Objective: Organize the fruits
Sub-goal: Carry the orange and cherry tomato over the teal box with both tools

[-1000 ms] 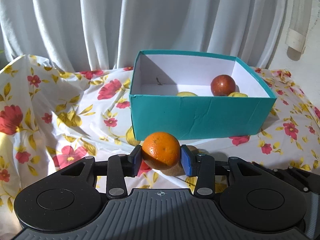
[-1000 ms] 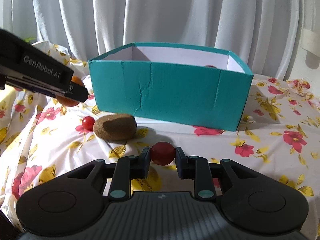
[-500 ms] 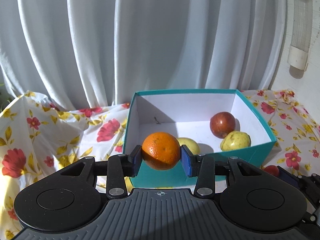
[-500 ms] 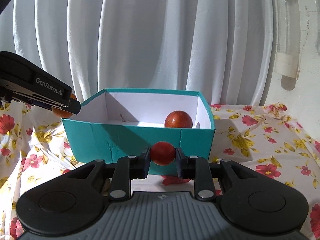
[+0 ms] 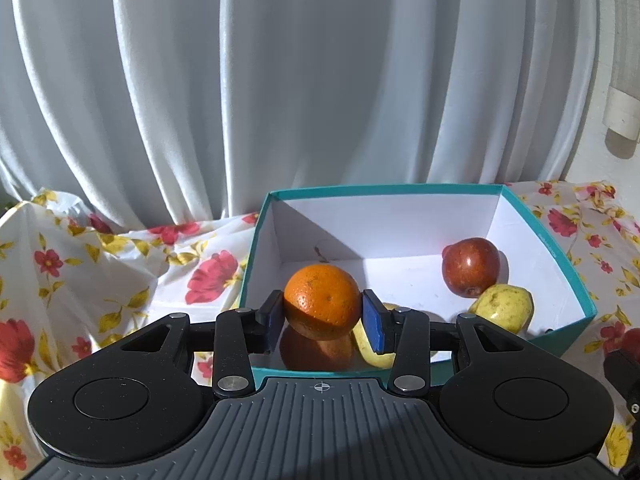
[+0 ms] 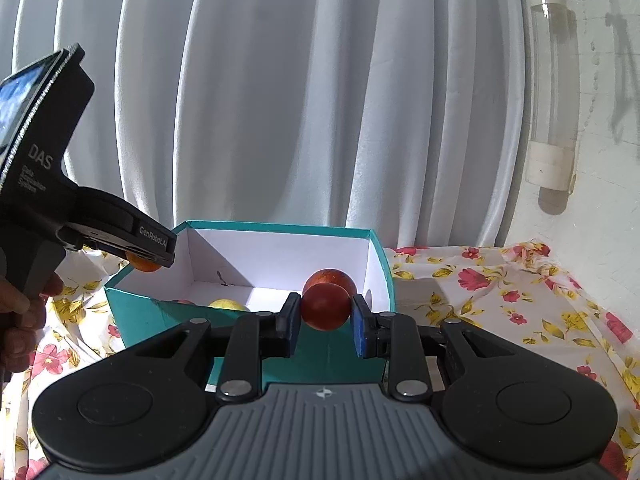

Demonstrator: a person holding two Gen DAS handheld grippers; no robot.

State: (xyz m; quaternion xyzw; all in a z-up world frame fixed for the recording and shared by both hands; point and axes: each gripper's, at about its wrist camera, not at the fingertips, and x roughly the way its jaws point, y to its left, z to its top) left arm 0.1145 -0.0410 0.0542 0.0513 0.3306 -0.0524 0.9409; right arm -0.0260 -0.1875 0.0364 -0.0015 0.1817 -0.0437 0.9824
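Fruit is sitting clamped in both tools. The left tool (image 5: 323, 322) is gripping an orange (image 5: 322, 301) over the near wall of the teal box (image 5: 568, 276), hiding most of a yellow fruit (image 5: 370, 350) behind its right pad. The right tool (image 6: 325, 325) is pinching a small red fruit (image 6: 325, 306) that is masking part of the red apple (image 5: 470, 266) inside. Farther in, a yellow-green guava (image 5: 505, 307) is lying touching that apple. The floral cloth (image 6: 500, 300) is covering the tabletop entirely.

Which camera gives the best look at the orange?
The left wrist view: the orange sits centred and sunlit between the left tongs. The right wrist view shows only a sliver of it under those tongs.
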